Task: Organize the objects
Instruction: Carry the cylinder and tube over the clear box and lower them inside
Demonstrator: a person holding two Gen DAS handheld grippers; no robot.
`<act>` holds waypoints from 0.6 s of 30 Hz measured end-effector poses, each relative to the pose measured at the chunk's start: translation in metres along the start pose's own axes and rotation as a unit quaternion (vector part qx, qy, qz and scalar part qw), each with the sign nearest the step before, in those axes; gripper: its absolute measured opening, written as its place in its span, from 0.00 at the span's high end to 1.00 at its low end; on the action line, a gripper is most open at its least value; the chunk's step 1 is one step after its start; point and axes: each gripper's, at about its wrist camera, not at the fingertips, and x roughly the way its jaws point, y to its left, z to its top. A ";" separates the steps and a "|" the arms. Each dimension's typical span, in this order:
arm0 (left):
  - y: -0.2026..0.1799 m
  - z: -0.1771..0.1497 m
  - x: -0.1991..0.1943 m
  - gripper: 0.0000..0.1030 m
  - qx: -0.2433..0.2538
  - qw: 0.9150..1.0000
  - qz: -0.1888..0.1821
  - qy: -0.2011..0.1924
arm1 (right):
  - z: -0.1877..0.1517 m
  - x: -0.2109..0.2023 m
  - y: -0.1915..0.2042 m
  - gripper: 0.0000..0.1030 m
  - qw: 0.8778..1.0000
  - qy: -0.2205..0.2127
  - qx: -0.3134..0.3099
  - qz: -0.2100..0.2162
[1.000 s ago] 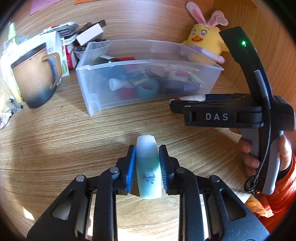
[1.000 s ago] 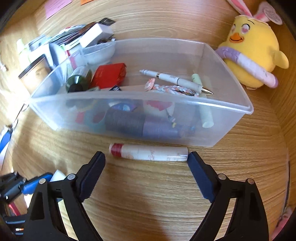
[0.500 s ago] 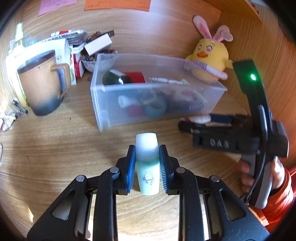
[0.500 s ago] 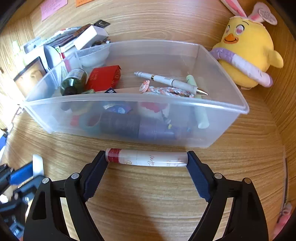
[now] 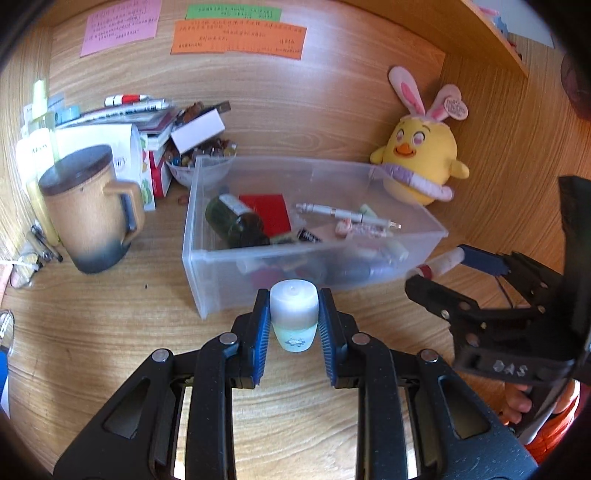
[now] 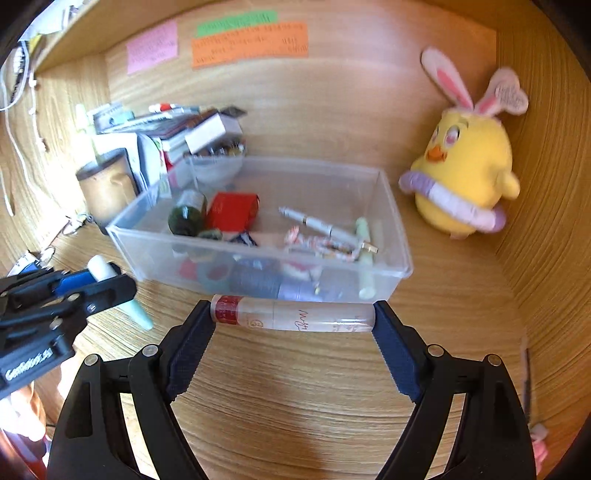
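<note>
Now the left gripper [image 5: 294, 332] is holding its blue-padded fingers [image 5: 259, 332] clamped on the sides of a small pale green tube with a frosted white cap [image 5: 294, 318], just as a second ago; the tube is pointing cap-first toward the clear plastic bin [image 5: 207, 284]. Compared with that earlier frame, the gripper and tube are sitting higher above the wooden tabletop [image 5: 92, 332], and the bin is appearing lower and nearer the fingertips, with more of the back wall and its pink, green and orange paper notes [image 5: 238, 35] coming into view.

The right gripper [image 6: 293, 317] is now gripping a long cream tube with a dark red band at one end [image 6: 295, 317] lengthwise, one finger [image 6: 190, 343] pressing on the red end and the other on the opposite end. A second ago this tube was lying on the tabletop against the bin's front wall, between fingers standing wider and clear of it; now it is riding in front of the bin's near wall [image 6: 258, 275], seemingly lifted, though the gap beneath it is hard to judge.

Inside the bin, a dark green bottle [image 6: 184, 218], a red box [image 6: 232, 210] and a white pen [image 6: 321, 225] are lying unchanged. Behind the bin, a yellow plush chick with pink rabbit ears [image 6: 465, 173] is standing at the right, and a tan ceramic mug with a dark base [image 5: 88, 218] at the left.
</note>
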 end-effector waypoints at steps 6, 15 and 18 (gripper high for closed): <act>-0.005 0.020 -0.006 0.76 -0.001 1.000 -0.002 -0.022 | 0.010 -0.018 0.000 0.19 0.999 -0.029 -0.012 0.012; -0.010 0.048 -0.012 0.76 0.001 0.999 -0.002 -0.053 | 0.028 -0.022 -0.011 0.19 0.998 -0.053 0.003 0.020; -0.012 0.059 -0.012 0.76 0.003 0.998 0.001 -0.060 | 0.035 -0.018 -0.018 0.19 0.998 -0.055 0.012 0.025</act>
